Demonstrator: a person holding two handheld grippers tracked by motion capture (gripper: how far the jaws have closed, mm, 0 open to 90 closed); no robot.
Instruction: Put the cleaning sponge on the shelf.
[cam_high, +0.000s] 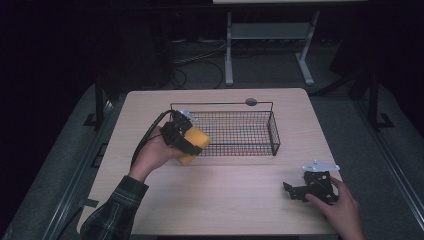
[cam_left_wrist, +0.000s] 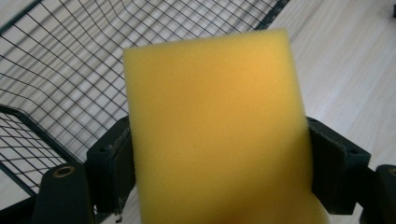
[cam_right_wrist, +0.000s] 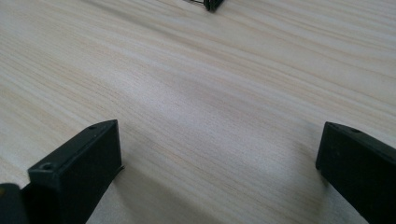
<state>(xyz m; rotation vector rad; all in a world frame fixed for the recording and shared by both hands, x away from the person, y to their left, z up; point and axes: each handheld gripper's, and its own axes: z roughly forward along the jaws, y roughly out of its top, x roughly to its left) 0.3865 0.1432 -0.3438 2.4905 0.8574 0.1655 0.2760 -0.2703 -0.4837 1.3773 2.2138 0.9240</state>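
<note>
At ten o'clock on the surface (cam_high: 220, 200), beside the wire basket (cam_high: 274, 131), the left claw (cam_high: 186, 140) clamps a yellow sponge (cam_left_wrist: 215, 126): likely light, soft, best gripped mid-body. The right claw (cam_right_wrist: 219, 182) rests apart at four o'clock.

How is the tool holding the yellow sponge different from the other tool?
The left tool is shut on the yellow sponge, while the right tool is open with nothing between its jaws. The left tool is lifted at the near left corner of the wire basket; the right tool sits low over the table, near its right edge. Both are black, each held in one hand.
</note>
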